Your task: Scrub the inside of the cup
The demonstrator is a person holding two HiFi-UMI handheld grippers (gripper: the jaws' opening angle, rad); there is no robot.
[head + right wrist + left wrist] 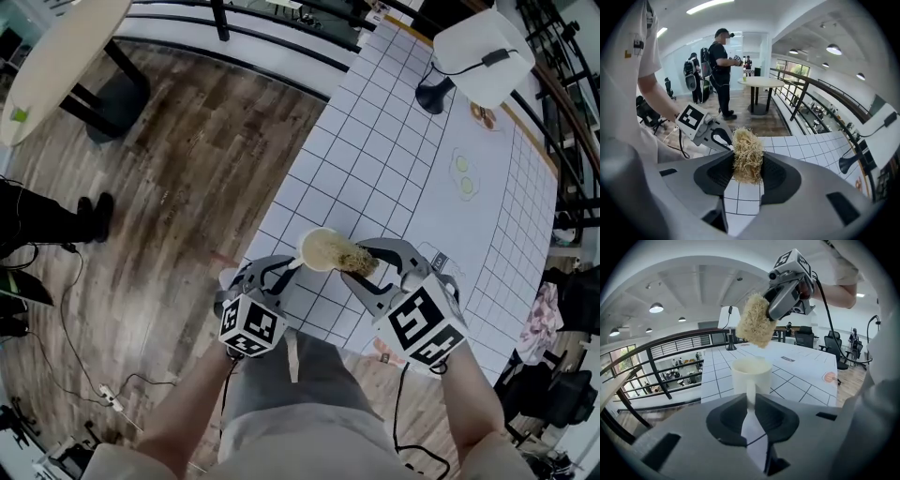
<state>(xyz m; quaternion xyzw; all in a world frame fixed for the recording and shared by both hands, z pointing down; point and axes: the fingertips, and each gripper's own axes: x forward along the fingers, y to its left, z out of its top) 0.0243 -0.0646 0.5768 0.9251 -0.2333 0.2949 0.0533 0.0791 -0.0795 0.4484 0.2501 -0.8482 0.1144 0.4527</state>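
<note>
Now, left gripper [750, 404]: jaws drawn in narrow, pinching the handle [750, 391] of the cup [751, 373].
Cup: cream, upright, mouth up, over the near corner of the gridded table [422, 187].
Right gripper [747, 168]: jaws clamped on a straw-coloured fibre scrubber [747, 152].
Scrubber: hangs just above the cup's mouth, not inside.

Bright, even light from ceiling lamps [656, 308], soft shadows, fisheye-warped edges, dark corners

Cup [751, 373] gripped by handle in left claw [751, 403], right claw [770, 310] holding fibrous scrubber [753, 323] above it
</note>
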